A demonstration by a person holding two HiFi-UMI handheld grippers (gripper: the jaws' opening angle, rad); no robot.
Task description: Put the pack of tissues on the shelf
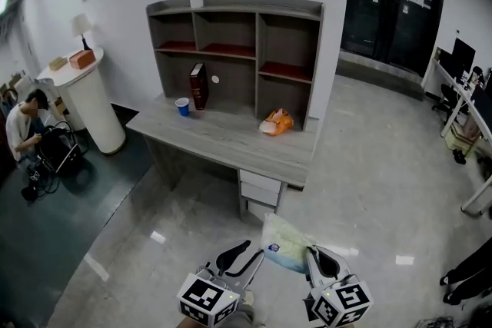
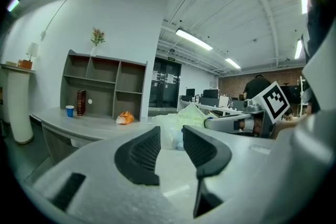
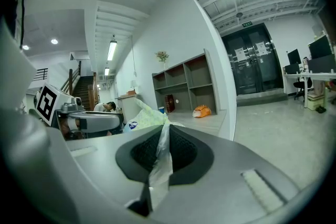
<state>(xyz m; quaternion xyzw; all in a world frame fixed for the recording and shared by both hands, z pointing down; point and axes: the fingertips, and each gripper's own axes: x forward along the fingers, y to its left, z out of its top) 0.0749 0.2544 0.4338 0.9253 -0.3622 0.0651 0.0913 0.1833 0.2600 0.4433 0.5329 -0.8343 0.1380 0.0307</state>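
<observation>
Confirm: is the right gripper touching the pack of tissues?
Touching. In the right gripper view, the right gripper has its jaws shut on the wrapper of the pack of tissues, with the film pinched between both pads.

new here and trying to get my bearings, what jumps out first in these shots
The pack of tissues stands out at the bottom of the head view, its wrapper pinched in the shut right tool, while the left tool beside it is open and empty. Ahead, a grey shelf sits on a desk with an orange bag on it.
</observation>
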